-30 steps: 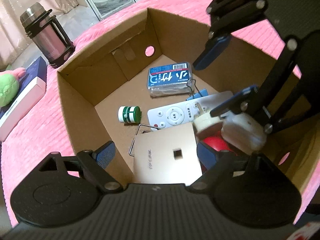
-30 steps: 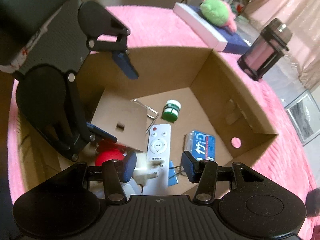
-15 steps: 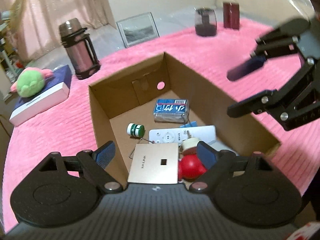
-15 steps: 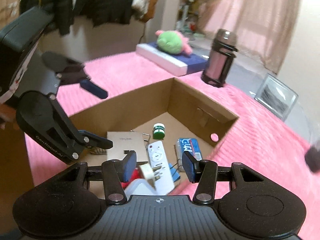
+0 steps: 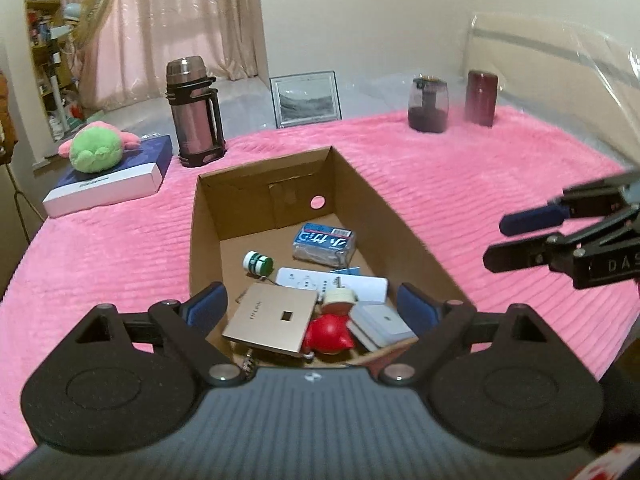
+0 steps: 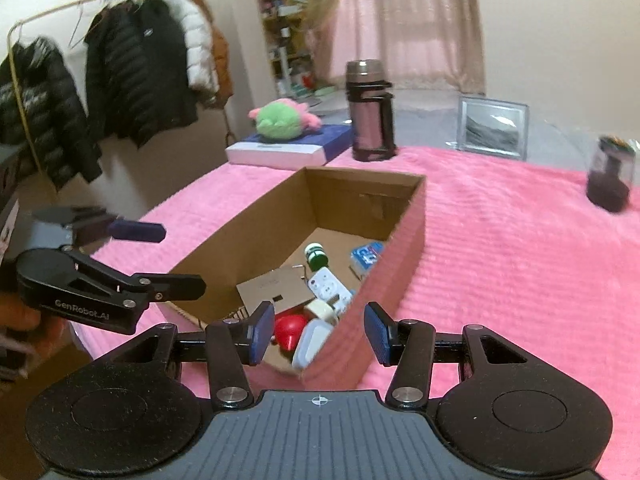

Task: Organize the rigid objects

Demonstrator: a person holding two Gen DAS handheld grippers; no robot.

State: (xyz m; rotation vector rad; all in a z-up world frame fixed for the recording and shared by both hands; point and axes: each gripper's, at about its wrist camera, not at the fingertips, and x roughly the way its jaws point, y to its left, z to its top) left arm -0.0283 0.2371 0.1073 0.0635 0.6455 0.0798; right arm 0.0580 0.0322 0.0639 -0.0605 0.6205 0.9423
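Observation:
An open cardboard box (image 5: pixel 204 216) sits on the pink bedcover. It holds a gold flat carton (image 5: pixel 276 320), a red toy (image 5: pixel 326 332), a white remote (image 5: pixel 332 282), a green-and-white jar (image 5: pixel 258 263) and a blue tissue pack (image 5: pixel 324 242). My left gripper (image 5: pixel 312 306) hovers above the box's near end, its jaws opening with nothing between them. My right gripper (image 6: pixel 320 334) hangs over the box's near corner (image 6: pixel 308 372), open and empty. Each shows in the other's view: the right gripper (image 5: pixel 520 240) beside the box, the left gripper (image 6: pixel 176 258) at the left.
Beyond the box stand a steel thermos (image 5: pixel 194 112), a green plush (image 5: pixel 96 150) on a flat blue-and-white carton, a framed picture (image 5: pixel 306 98), a dark jar (image 5: pixel 427 108) and a maroon cup (image 5: pixel 481 98). Coats (image 6: pixel 120 80) hang on a rack to the left.
Both grippers have lifted out of the box and drawn back toward me, rolling level. The left jaws stand a little wider. The box's contents have not moved.

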